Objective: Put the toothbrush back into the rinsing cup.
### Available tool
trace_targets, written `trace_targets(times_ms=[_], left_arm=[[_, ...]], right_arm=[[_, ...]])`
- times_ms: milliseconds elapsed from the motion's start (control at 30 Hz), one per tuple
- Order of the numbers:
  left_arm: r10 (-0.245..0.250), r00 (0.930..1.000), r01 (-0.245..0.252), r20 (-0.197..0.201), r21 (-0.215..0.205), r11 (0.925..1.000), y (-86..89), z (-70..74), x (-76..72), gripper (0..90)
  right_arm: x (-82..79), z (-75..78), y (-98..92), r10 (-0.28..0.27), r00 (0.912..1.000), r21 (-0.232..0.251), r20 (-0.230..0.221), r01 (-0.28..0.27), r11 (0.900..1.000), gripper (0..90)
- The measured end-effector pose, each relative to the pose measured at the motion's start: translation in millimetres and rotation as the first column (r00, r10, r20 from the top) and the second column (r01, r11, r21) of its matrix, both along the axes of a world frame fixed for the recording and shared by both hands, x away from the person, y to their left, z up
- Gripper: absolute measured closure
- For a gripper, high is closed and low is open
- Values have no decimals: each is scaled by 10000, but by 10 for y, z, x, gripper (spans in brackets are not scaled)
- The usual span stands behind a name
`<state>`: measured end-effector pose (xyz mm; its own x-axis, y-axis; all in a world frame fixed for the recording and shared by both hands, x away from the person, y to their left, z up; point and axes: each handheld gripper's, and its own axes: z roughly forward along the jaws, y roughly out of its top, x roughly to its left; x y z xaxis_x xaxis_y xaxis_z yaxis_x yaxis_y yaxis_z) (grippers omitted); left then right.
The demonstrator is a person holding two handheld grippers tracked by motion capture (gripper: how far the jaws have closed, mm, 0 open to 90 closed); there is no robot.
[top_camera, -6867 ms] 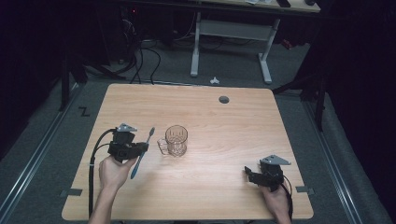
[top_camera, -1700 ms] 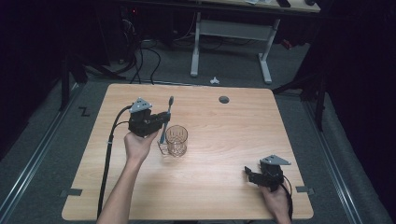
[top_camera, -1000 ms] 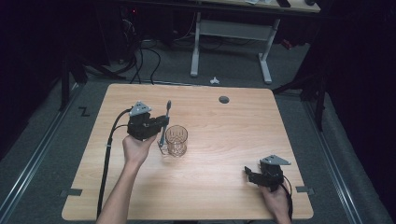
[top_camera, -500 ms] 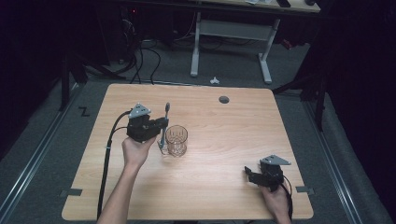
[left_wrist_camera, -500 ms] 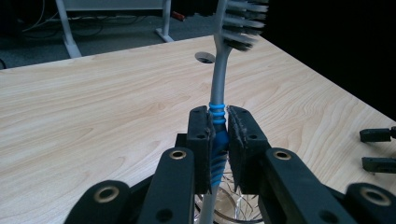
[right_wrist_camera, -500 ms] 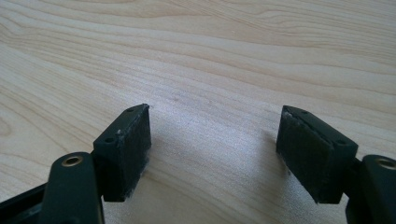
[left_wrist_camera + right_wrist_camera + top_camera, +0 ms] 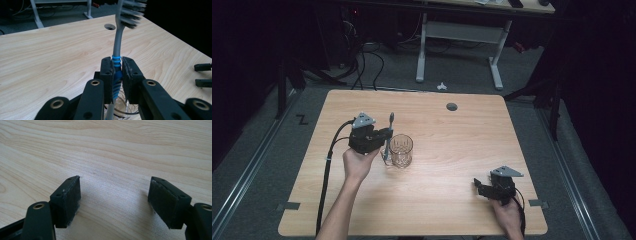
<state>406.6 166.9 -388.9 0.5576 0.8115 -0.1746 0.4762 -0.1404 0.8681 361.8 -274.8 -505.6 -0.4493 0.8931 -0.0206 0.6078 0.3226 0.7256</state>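
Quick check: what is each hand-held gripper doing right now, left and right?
Left hand-held gripper: shut on the toothbrush, above the glass.
Right hand-held gripper: open, holding nothing, over the table.

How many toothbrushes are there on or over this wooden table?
1: a grey toothbrush with blue grip rings, clamped upright in the left gripper, its lower end down in the clear glass cup.

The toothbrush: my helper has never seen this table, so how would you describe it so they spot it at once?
On the light wooden table, left of centre, stands a clear ribbed glass cup. Beside its left rim, the left hand-held gripper clamps a grey toothbrush with blue grip rings, bristles up: the one upright, slender thing there.
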Motion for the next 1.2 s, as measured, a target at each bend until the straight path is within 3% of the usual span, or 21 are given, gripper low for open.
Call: trace_targets(times_ms=[700,1200], left_arm=[[168,9998,-169,-130,-4,9999,74,-76,-81,795],[194,9997,-187,-171,398,9990,38,-182,-144,794]], right_arm=[[0,0,0,-3,10000,1,-4,3,10000,264],[0,0,0,-2,10000,-3,-1,2,10000,264]])
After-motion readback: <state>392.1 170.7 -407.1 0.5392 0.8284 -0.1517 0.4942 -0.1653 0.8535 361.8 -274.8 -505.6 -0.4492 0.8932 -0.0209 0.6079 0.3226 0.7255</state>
